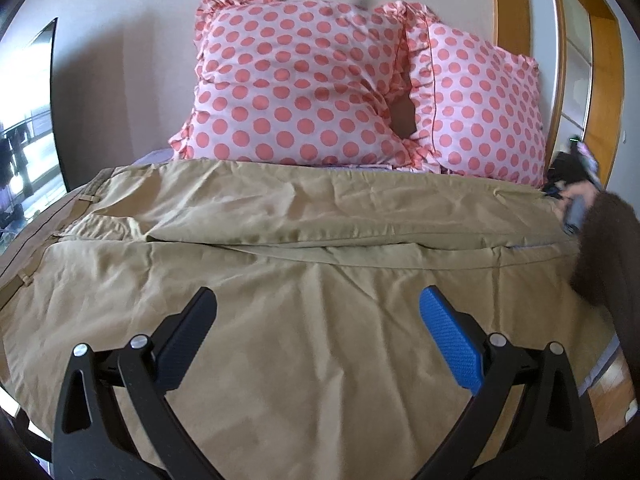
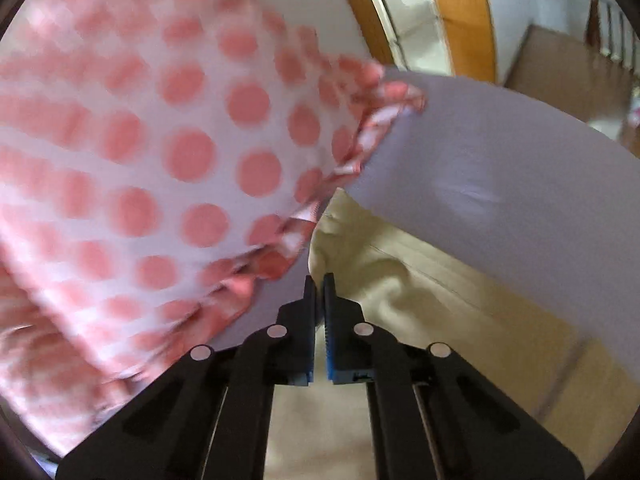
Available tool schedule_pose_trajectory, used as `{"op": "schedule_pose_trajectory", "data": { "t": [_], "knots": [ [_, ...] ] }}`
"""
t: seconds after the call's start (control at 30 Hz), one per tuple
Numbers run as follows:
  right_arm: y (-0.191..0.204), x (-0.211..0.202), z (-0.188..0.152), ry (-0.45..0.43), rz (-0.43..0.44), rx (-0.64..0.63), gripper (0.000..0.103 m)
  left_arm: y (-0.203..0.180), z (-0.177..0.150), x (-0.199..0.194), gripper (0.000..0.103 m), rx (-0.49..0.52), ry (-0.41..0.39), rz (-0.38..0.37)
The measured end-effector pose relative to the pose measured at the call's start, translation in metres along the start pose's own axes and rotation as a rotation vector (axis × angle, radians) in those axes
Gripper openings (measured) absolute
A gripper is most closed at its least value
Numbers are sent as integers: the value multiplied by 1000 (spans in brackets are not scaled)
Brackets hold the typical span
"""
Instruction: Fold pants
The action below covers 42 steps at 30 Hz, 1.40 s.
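- The right gripper [image 1: 570, 204] is seen in the left wrist view only as a blurred shape at the right edge, half covered by a dark sleeve [image 1: 608, 256].
- The pillow [image 2: 160, 160] in the right wrist view is smeared by motion blur.
- Whether cloth of the pants [image 2: 400, 300] is caught between the nearly closed fingers cannot be told.
- The waistband [image 1: 24, 248] is cut off at the left edge.

Right claw [image 2: 319, 280] pinched on khaki pants [image 2: 384, 280] beside the polka-dot pillow [image 2: 160, 152].
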State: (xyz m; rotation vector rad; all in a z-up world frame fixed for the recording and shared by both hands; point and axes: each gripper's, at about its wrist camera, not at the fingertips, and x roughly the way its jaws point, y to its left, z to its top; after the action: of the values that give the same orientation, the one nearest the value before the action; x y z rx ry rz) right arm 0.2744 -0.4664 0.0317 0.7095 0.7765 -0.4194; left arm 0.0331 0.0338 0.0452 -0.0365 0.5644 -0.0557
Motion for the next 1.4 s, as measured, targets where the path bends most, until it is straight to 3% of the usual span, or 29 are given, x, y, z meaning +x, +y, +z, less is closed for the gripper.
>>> {"op": "schedule_pose_trajectory", "data": {
  "t": [0.13,0.2,0.3,0.37,0.47,0.63,0.7,0.73,0.77,0.8,0.93,1.07,1.17,1.2,1.23,1.3,1.33,1.4],
  "knots": [
    [-55,-104,-46,-77,251,53,4,12,0,-15,101,-45,-31,-11],
    [-77,-131,-56,-73,307,85,4,23,3,-21,101,-80,-48,-30],
    [-126,-151,-85,-12,323,148,4,42,15,-27,101,-119,-64,-98],
    [-138,-145,-90,46,318,182,7,56,26,-26,101,-148,-75,-156],
    [-150,-137,-96,124,304,231,44,81,44,-18,101,-202,-76,-227],
    [-154,-128,-102,153,289,251,48,115,69,6,101,-245,-13,-133],
    [-160,-123,-104,166,289,280,47,135,80,23,101,-325,31,-130],
    [-159,-121,-103,148,285,279,41,143,83,28,101,-357,42,-135],
    [-156,-121,-100,131,277,270,32,151,88,37,101,-393,55,-139],
    [-154,-119,-97,102,282,246,3,157,94,46,101,-417,67,-139],
    [-157,-133,-85,-5,384,243,2,175,113,92,94,-450,154,-76],
    [-153,-145,-76,-59,405,208,2,191,121,142,89,-508,265,-12],
    [-155,-144,-74,-59,414,208,2,205,126,174,80,-553,305,19],
    [-155,-142,-74,-60,410,207,2,211,126,184,68,-575,314,34],
    [-156,-141,-75,-60,408,207,2,218,124,192,43,-600,326,40],
    [-155,-138,-73,-56,413,221,2,231,118,200,4,-660,339,12],
    [-154,-138,-72,-58,416,222,2,236,113,191,4,-691,323,-12],
    [-153,-144,-69,-79,417,221,2,231,113,167,3,-641,277,-16]
  ]
}}
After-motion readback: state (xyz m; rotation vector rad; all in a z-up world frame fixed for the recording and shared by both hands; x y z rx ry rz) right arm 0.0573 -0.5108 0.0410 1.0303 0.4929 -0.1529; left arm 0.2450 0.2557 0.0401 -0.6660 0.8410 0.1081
